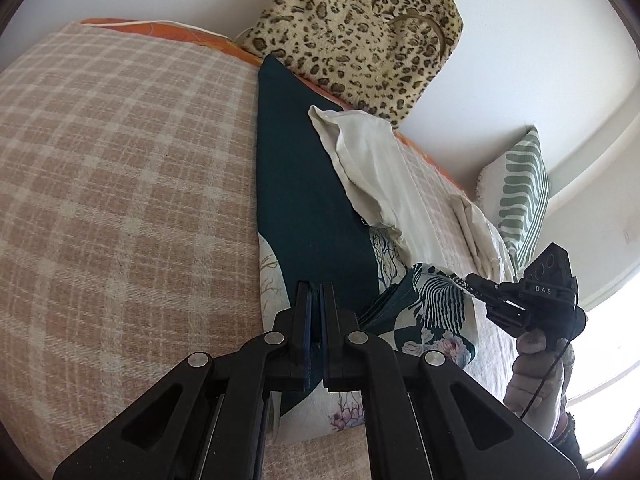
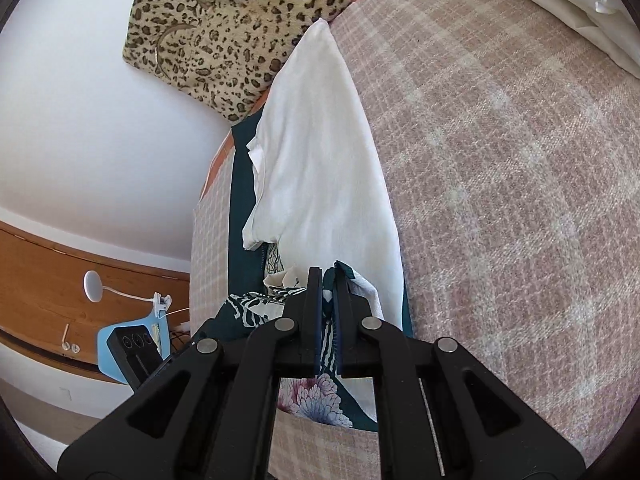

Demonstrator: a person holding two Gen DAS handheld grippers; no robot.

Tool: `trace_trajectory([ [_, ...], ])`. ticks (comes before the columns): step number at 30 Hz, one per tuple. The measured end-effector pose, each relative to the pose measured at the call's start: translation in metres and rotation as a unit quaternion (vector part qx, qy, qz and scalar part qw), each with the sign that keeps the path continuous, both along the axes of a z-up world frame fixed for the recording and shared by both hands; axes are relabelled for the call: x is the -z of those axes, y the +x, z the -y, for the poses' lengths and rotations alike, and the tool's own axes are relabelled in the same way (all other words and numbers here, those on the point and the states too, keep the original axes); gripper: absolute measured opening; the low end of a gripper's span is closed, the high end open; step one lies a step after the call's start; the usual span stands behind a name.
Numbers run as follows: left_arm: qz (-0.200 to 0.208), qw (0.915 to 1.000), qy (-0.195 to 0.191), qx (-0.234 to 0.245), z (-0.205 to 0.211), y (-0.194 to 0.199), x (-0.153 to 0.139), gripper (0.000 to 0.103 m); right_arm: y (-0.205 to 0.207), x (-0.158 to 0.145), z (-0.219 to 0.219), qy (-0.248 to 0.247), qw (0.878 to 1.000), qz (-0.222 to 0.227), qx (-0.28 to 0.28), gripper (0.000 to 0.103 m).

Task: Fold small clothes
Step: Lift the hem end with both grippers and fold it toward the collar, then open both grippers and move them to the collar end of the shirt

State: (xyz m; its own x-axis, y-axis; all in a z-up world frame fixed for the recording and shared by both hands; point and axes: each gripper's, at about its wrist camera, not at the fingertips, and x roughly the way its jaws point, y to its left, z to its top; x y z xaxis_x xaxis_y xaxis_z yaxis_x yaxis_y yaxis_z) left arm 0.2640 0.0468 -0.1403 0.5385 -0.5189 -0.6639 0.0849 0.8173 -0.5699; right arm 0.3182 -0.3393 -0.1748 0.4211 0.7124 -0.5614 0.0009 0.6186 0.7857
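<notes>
Bed: you are working over a bed spread with a pink-and-cream checked woven blanket (image 1: 120, 184), white wall behind.
Garment: the dark teal cloth with zebra and flower print (image 1: 316, 208) lies stretched along the blanket, its near end raised between your two claws.
Left claw (image 1: 316, 292): drawn narrow, pinching the teal edge of the printed cloth.
Right claw (image 2: 328, 280): also nearly closed, gripping a bunched printed corner.
White garment (image 2: 320, 160): draped over the far part of the teal cloth.
Leopard-print furry cushion (image 1: 360, 36): leaning against the wall.
Green-and-white striped cushion (image 1: 520, 196): standing at the far side.
</notes>
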Motion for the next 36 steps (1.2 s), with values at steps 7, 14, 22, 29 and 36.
trace_trajectory([
  [7, -0.016, 0.9998, 0.007, -0.011, -0.001, 0.012, 0.005, 0.013, 0.012, 0.012, -0.004, -0.007, 1.0, -0.009, -0.003, 0.006],
  [14, 0.021, 0.9985, 0.021, -0.046, -0.024, 0.003, -0.017, 0.035, 0.001, -0.002, 0.016, -0.001, 1.0, 0.029, 0.01, 0.055],
  [22, 0.017, 0.9983, 0.049, -0.025, -0.016, 0.002, -0.007, 0.035, -0.018, -0.013, 0.021, -0.098, 0.993, 0.068, -0.001, 0.056],
  [29, 0.0, 0.997, 0.077, -0.011, 0.004, 0.01, 0.007, 0.035, -0.021, -0.006, -0.006, -0.164, 0.982, 0.082, -0.043, 0.049],
  [36, 0.011, 0.9899, 0.137, -0.036, 0.005, 0.008, 0.009, 0.035, -0.019, -0.004, -0.033, -0.258, 0.958, 0.106, -0.062, 0.045],
])
